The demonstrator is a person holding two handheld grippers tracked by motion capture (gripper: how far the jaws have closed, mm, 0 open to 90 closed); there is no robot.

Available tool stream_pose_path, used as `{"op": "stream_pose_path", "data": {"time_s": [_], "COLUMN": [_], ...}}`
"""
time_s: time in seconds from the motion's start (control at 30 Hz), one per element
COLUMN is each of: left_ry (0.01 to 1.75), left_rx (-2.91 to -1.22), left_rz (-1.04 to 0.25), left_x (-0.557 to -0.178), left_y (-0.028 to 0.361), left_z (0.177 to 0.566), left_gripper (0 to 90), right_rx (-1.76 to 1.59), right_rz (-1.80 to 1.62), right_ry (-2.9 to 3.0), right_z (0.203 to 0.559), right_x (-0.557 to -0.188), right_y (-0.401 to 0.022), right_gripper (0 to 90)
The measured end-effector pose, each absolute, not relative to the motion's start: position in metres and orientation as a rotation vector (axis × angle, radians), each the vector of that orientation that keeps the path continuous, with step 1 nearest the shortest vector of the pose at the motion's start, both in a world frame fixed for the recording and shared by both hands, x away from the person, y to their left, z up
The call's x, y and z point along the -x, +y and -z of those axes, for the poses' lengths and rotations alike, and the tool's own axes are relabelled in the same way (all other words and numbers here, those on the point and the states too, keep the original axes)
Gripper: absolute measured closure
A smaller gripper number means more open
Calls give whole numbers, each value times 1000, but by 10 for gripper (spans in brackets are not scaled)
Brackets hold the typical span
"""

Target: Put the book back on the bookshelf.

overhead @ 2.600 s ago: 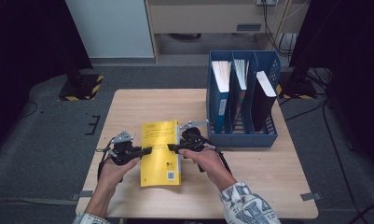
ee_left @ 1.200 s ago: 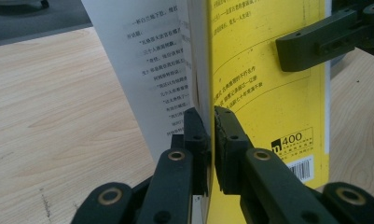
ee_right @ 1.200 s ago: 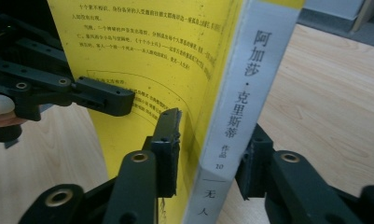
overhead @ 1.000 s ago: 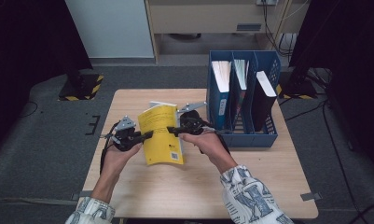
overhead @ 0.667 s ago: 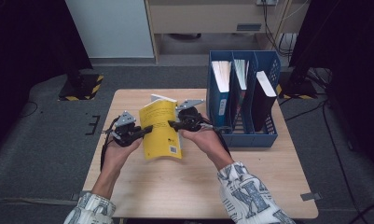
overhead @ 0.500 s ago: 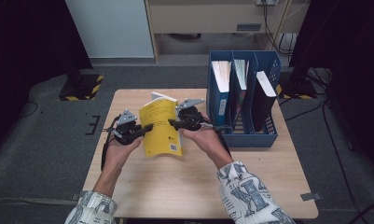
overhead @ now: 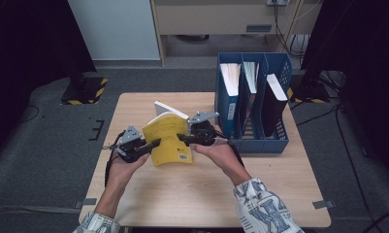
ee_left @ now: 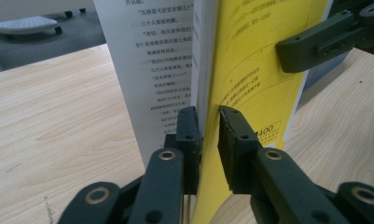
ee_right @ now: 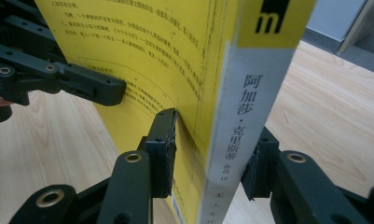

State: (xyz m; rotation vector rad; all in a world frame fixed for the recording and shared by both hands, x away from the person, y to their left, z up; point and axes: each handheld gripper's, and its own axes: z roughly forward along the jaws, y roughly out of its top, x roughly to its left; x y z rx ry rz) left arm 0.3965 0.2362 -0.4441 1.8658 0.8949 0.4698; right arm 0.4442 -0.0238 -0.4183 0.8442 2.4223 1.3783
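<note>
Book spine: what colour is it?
Pale grey with black characters, yellow at its top; right gripper view shows it best.

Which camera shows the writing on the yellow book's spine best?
The right gripper view: the yellow book's spine faces it with legible lettering. The left gripper view shows its cover and page edges; the high view shows the cover, small.

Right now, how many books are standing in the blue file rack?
3: one in each compartment of the blue file rack, left book, middle book, right book. Others may be hidden behind the dividers.
</note>
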Motion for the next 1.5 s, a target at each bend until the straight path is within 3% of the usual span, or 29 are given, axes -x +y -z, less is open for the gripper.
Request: {"op": "stream_pose_path", "data": {"time_s": [0.3,0.4,0.6,0.73,1.2,1.5], "left_ry": [899,906,955,978,1014,1030], "left_rx": [-1819,-1803,-1765,-1755,-1749,-1760], "left_rz": [-497,-538,-535,-527,-555,-554], "left_x": [-385,-379,-377,-377,-376,-375], "left_y": [237,237,242,245,244,241], "left_z": [451,456,467,474,485,489], "left_gripper": [653,591,583,591,588,581], "right_rx": [-829,-803,-763,-750,-716,-694], "right_rz": [-1404,-1422,-1450,-1471,-1485,-1490], "right_ry": [2430,2429,2430,2434,2406,2389], "right_z": [425,426,428,429,432,432], "right_x": [-430,-422,-415,-416,-408,-405], "right_y": [-34,-34,-31,-31,-30,-27], "right_gripper": [615,559,459,446,522,518]}}
